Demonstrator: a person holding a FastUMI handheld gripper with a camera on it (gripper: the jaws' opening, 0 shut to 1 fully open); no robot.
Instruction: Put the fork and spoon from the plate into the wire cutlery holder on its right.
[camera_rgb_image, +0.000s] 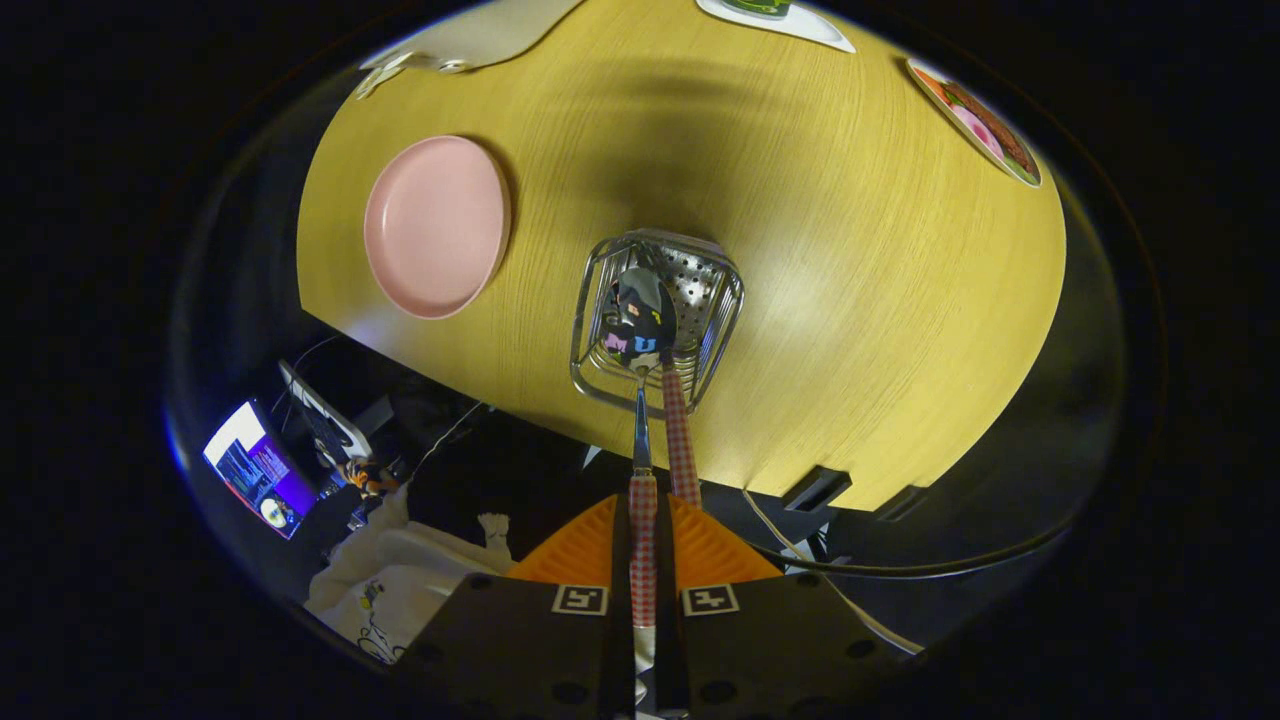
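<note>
Above the wire cutlery holder (655, 320), where a second checked handle (680, 440) already stands and the pink plate (437, 225) lies bare to its left, the gripper (643, 560) pinches the spoon (640, 315) by its checked handle, fingers nearly closed, a light, stiff, likely slippery piece best held mid-handle

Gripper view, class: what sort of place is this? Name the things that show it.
Probably a staged dining-table setup: a round wooden table, an empty pink plate, and a wire cutlery holder. The gripper, jaws closed on a spoon, holds it over the holder.
</note>
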